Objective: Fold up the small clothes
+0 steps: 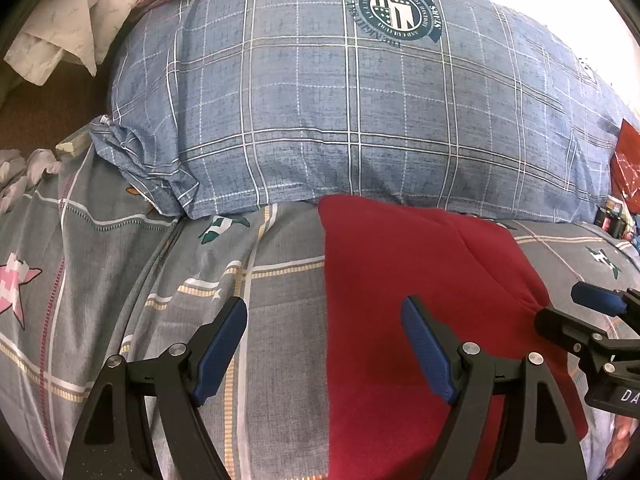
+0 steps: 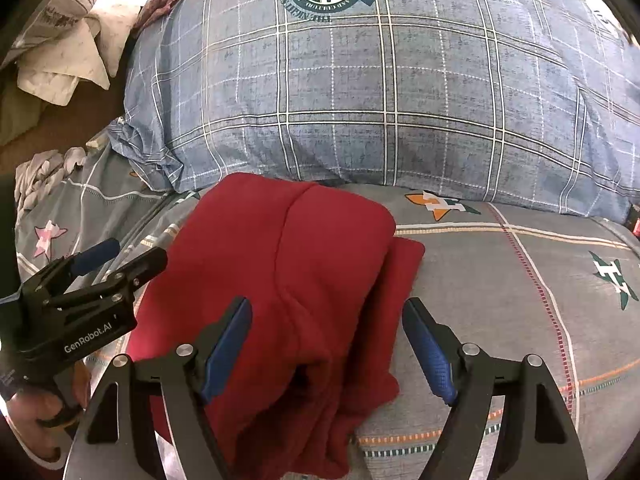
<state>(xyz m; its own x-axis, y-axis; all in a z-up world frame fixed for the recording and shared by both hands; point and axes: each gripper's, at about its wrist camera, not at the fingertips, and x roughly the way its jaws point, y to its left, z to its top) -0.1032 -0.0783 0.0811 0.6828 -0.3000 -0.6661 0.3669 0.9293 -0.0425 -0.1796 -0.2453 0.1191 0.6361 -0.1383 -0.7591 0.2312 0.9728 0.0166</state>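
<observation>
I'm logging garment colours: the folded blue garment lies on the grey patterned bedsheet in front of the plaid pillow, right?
Not blue: the folded garment is red, as the right wrist view shows. It does lie on the grey patterned bedsheet in front of the plaid pillow.

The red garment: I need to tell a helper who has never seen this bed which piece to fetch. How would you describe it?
Start from the big blue plaid pillow at the head of the grey checked bedsheet. Just in front of it lies the folded dark red fleece garment, doubled over in soft layers. It is the only plain, solid-coloured cloth here; the pale crumpled fabrics sit off to the left.
</observation>
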